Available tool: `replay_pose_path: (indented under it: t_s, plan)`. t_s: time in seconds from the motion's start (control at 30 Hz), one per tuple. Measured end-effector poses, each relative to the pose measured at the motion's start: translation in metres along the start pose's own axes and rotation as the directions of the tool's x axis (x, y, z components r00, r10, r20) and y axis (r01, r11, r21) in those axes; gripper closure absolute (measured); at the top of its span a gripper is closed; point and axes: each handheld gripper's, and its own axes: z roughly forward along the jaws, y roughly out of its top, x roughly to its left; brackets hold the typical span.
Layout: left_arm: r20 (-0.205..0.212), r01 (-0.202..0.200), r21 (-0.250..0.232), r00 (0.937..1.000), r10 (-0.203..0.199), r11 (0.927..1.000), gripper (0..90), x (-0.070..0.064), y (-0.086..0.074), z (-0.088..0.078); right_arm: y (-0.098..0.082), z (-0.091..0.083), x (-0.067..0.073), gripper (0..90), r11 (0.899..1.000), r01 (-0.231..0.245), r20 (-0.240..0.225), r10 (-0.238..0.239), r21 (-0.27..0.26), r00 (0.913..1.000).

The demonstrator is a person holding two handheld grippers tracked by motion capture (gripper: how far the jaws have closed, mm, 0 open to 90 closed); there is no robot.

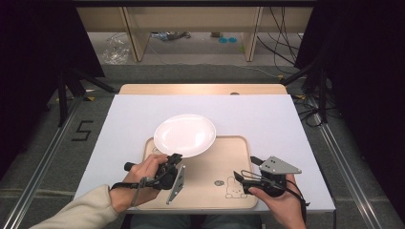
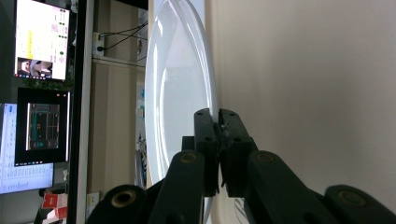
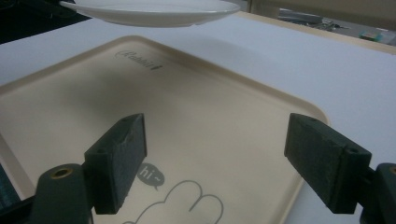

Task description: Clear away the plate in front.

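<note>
Your left hand-held gripper (image 1: 175, 161) pinched the round white ceramic plate (image 1: 185, 135) by its rim above the beige wooden tray (image 1: 210, 191), your right hand-held gripper (image 3: 224, 163) stood wide, and lowering the plate flat seemed next.

A white table (image 1: 267, 119) carries a beige tray (image 1: 239, 143) with a rabbit drawing (image 1: 235, 189) at its five o'clock corner; cables (image 1: 279, 33) lie at one o'clock.

High view looks forward and down from above the person's side, fairly far, taking in the whole table (image 1: 286, 124). Left gripper view sits rolled sideways, very close to the white plate (image 2: 180, 93). Right gripper view looks low and near across the tray (image 3: 187, 121). All three share plate and tray.
</note>
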Motion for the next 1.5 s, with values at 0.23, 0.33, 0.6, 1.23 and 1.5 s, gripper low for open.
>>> replay_pose_path:
  t_s: [0.23,0.33,0.6,1.23,1.5]
  plan:
    - [0.028,-0.015,-0.027,0.9995,0.015,0.9995,87.0,-0.011,0.008,-0.002,0.0,0.0,0.0,22.0,1.0,-0.001,0.0,0.001,-0.002,1.0]
    - [0.05,-0.021,-0.037,0.9985,0.023,0.9991,86.7,-0.016,0.01,-0.001,0.0,0.0,0.0,22.0,1.0,-0.004,-0.005,0.004,-0.005,1.0]
    - [0.087,-0.034,-0.06,0.9955,0.039,0.9976,86.4,-0.027,0.015,0.0,0.0,0.0,-0.001,22.0,1.0,0.0,-0.006,0.0,-0.004,1.0]
    - [0.229,0.08,-0.139,0.9723,-0.047,0.9871,85.7,-0.029,0.012,0.006,0.0,0.0,0.0,21.9,1.0,-0.003,-0.004,0.003,0.001,1.0]
    - [0.289,0.181,-0.157,0.9484,-0.13,0.9709,72.0,-0.022,0.009,0.008,-0.001,0.001,0.0,21.9,1.0,-0.002,-0.008,0.002,-0.008,1.0]
